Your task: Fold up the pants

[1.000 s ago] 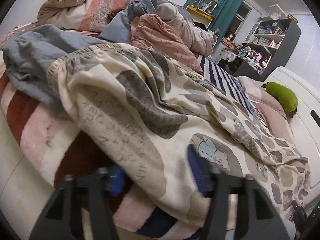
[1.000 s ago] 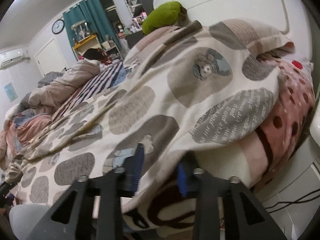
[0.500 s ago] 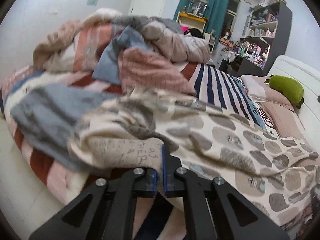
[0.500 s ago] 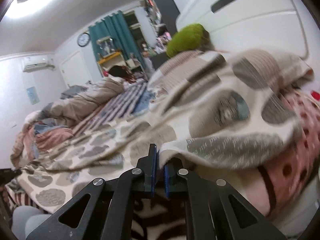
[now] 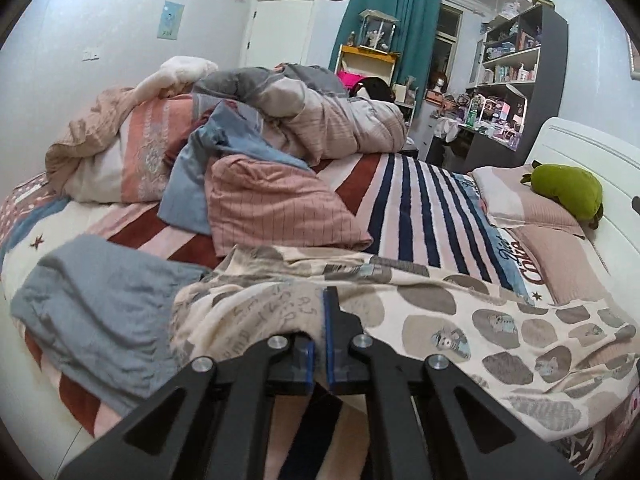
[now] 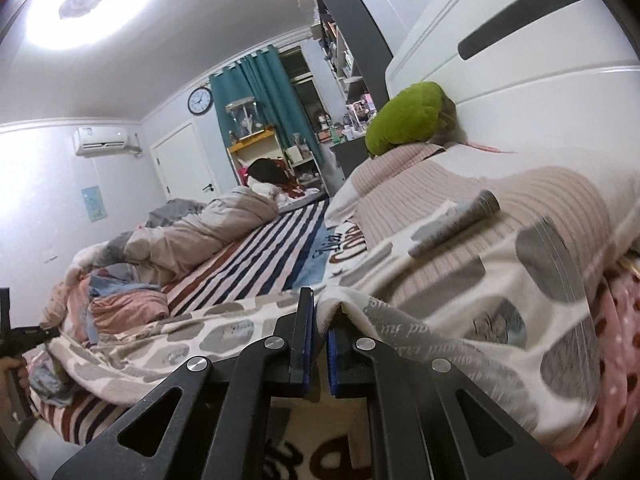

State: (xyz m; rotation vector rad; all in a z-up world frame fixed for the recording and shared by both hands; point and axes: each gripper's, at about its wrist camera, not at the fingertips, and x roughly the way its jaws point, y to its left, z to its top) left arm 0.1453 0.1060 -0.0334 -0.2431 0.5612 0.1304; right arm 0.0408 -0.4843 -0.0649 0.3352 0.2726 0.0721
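Observation:
The cream pants (image 5: 460, 320) with grey blotches and small bear prints lie stretched along the near edge of the bed. My left gripper (image 5: 320, 320) is shut on their waistband end, with cloth pinched between the blue pads. My right gripper (image 6: 318, 320) is shut on the other end of the pants (image 6: 420, 320), which drape over a pink ribbed pillow (image 6: 460, 196). The left gripper also shows at the far left of the right wrist view (image 6: 24, 336).
A grey-blue garment (image 5: 100, 312) lies left of the pants. Crumpled quilts and clothes (image 5: 260, 132) pile up at the back of the striped bedspread (image 5: 420, 208). A green plush (image 5: 564, 192) rests by the white headboard (image 6: 540, 92). Shelves and a desk stand beyond the bed.
Both grippers went from open to shut on the pants' ends and lifted. The pants have been pulled out along the bed's near edge.

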